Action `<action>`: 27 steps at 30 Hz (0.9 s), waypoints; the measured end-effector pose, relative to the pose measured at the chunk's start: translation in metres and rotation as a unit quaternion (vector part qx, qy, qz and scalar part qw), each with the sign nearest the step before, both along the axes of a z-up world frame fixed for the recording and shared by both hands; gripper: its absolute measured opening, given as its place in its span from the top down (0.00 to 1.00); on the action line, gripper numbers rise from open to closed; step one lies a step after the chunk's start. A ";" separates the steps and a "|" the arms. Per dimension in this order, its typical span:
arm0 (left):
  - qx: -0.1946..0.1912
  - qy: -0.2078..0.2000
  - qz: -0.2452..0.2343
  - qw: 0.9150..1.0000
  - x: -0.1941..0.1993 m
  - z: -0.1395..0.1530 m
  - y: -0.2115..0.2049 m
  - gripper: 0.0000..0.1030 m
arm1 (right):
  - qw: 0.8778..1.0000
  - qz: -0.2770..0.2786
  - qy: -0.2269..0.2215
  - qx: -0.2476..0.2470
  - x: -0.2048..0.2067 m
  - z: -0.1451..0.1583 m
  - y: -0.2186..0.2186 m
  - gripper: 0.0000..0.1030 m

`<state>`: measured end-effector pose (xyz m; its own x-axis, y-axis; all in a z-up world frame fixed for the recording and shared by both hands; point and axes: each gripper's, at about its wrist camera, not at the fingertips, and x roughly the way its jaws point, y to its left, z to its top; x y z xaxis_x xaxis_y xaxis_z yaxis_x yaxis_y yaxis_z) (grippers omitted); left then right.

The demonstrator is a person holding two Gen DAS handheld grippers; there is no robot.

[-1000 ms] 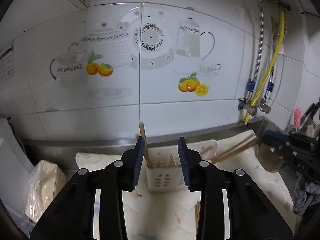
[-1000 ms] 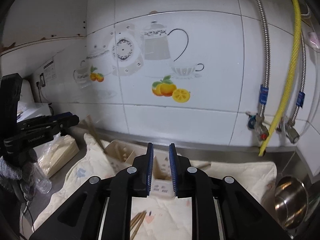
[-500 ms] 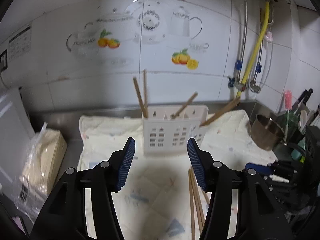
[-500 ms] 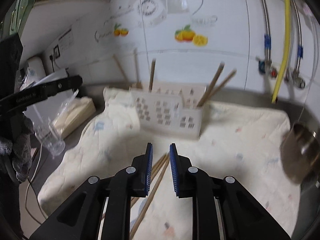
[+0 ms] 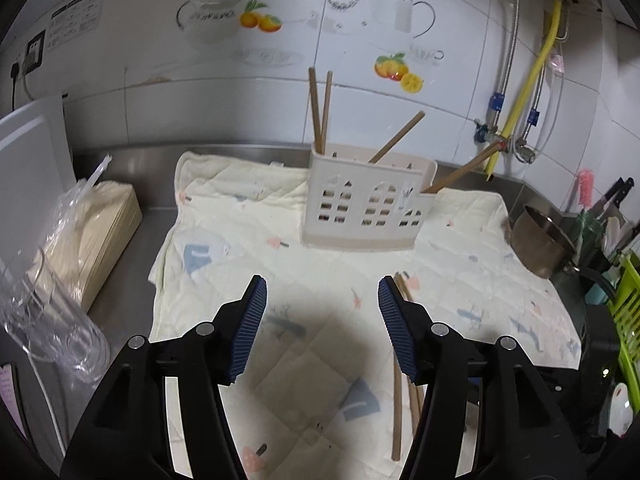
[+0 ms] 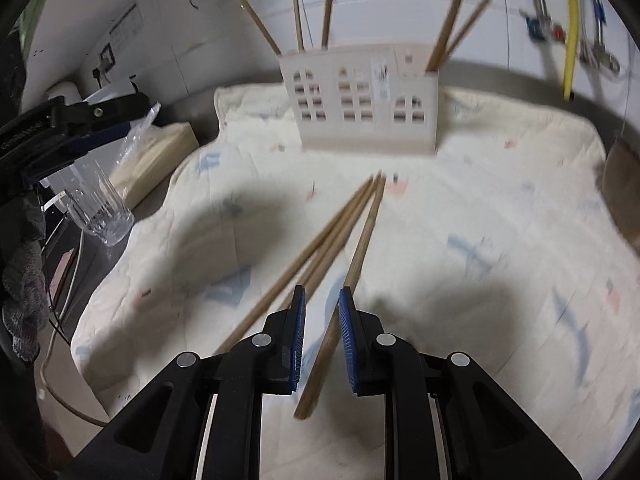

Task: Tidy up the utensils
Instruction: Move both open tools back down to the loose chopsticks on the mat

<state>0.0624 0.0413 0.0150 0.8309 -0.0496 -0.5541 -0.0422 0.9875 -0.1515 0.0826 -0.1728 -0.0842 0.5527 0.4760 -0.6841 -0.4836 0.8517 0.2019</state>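
- While our right gripper [image 6: 322, 344] hangs over the loose chopsticks [image 6: 320, 248] on the cloth [image 6: 500, 200], its jaws stand only narrowly apart, holding nothing; one stick runs under the gap between them, two more lie just to the left of it. With so slim a gap, we risk landing a pad on top of a stick and rolling it away instead of straddling it.
- Because the three sticks converge at their far tips, we could pinch two at once, or drag a neighbour along.
- Since the cloth is soft and quilted, the jaws may catch fabric and pull it, which could shift the white holder [image 6: 364, 100] standing well ahead.
- Our left gripper [image 5: 322, 330] has just been opening; its jaws are spread wide and empty, with the same sticks [image 5: 400, 360] just beside the right-hand jaw. Both grippers heading for one bundle could collide.
- Sticks already in the holder lean outward; a careless insertion may knock them or tip it.
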 end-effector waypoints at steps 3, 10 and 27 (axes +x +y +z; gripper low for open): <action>-0.003 0.005 0.002 1.000 -0.001 -0.006 0.001 0.43 | 1.000 -0.002 0.016 -0.003 -0.002 -0.012 0.002 0.84; -0.007 0.017 0.001 1.000 -0.004 -0.018 0.001 0.43 | 0.999 -0.010 0.030 -0.010 -0.004 -0.023 0.003 0.85; -0.017 0.053 -0.013 0.998 -0.008 -0.047 -0.014 0.42 | 0.999 -0.019 0.014 -0.048 -0.004 -0.031 0.012 0.88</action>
